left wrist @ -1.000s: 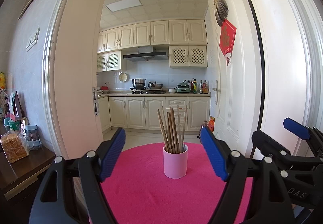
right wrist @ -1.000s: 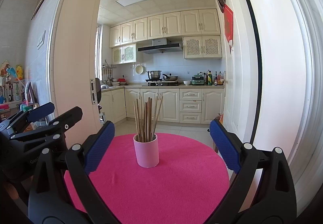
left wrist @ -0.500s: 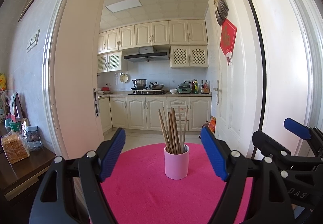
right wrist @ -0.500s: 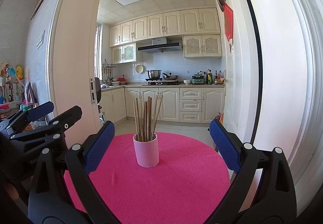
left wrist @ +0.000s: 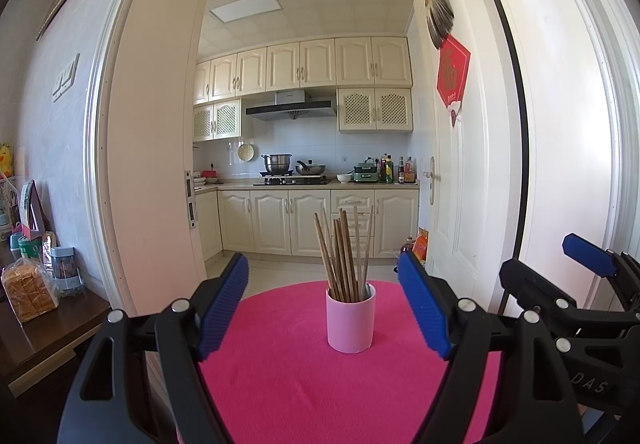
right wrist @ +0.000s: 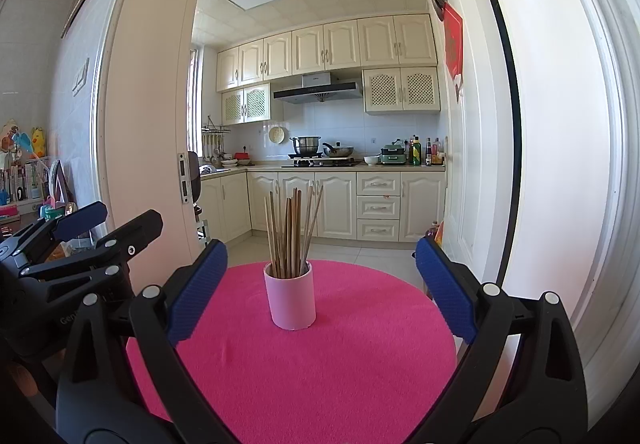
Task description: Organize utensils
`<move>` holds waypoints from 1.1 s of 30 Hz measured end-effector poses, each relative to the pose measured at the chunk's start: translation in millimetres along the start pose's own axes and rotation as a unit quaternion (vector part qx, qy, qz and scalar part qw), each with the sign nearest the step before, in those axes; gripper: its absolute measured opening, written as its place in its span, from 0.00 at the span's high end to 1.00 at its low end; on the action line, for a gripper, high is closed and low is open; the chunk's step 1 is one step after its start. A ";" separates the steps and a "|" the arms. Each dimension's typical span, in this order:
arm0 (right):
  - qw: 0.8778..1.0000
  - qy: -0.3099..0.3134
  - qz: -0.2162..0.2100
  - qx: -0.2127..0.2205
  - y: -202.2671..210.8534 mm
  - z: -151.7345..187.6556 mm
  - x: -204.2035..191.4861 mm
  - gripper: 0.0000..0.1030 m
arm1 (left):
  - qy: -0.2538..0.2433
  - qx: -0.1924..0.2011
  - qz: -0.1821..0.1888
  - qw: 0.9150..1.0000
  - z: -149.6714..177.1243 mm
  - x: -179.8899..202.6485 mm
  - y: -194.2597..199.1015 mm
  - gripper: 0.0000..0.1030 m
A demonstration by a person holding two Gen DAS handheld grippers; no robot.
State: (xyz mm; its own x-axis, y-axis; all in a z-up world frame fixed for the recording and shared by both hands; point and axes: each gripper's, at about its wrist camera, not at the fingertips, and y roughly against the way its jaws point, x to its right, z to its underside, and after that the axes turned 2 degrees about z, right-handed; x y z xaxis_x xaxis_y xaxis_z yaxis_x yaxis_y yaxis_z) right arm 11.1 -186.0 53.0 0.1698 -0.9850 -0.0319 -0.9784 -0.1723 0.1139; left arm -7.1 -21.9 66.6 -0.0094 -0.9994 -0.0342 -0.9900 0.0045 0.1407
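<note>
A pink cup (left wrist: 350, 319) stands upright on a round table with a magenta cloth (left wrist: 288, 384). Several wooden chopsticks (left wrist: 343, 256) stand bunched in it. My left gripper (left wrist: 326, 306) is open, its blue pads either side of the cup and nearer the camera, nothing between them. In the right wrist view the same cup (right wrist: 291, 297) with its chopsticks (right wrist: 291, 232) sits ahead of my right gripper (right wrist: 320, 288), which is open and empty too. The right gripper also shows at the right edge of the left wrist view, and the left gripper at the left edge of the right wrist view.
A dark side table (left wrist: 44, 340) at the left holds a bread loaf (left wrist: 28, 294) and jars. A white door (left wrist: 460, 180) stands open at the right. Beyond the doorway lies a kitchen with cream cabinets (left wrist: 304, 220).
Both views have shifted very slightly; the cup sits a touch lower in the left wrist view. Both grippers stay open and empty.
</note>
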 end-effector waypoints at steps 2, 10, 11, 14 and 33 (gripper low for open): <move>1.000 -0.001 0.000 -0.001 -0.6 0.5 0.1 0.09 | 0.000 -0.001 -0.001 1.000 0.4 -0.1 -0.7 0.26; 1.000 -0.002 -0.001 -0.004 -4.5 2.2 1.2 0.09 | 0.000 -0.005 -0.001 1.000 2.2 0.9 -5.9 0.26; 1.000 -0.002 -0.001 -0.005 -5.5 2.4 1.4 0.09 | 0.000 -0.006 -0.001 1.000 1.9 1.3 -6.4 0.26; 1.000 -0.002 -0.001 -0.006 -8.1 3.0 1.3 0.09 | 0.001 -0.007 -0.002 1.000 2.4 1.1 -8.4 0.26; 1.000 -0.006 -0.008 -0.022 -38.1 10.9 5.0 0.09 | -0.004 -0.016 -0.007 1.000 8.1 1.7 -37.4 0.26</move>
State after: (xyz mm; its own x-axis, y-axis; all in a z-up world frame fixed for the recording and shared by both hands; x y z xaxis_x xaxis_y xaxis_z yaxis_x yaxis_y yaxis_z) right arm 48.0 -184.2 37.7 0.1837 -0.9819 -0.0467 -0.9693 -0.1889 0.1574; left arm 28.8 -23.5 53.2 0.0040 -0.9990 -0.0449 -0.9850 -0.0117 0.1724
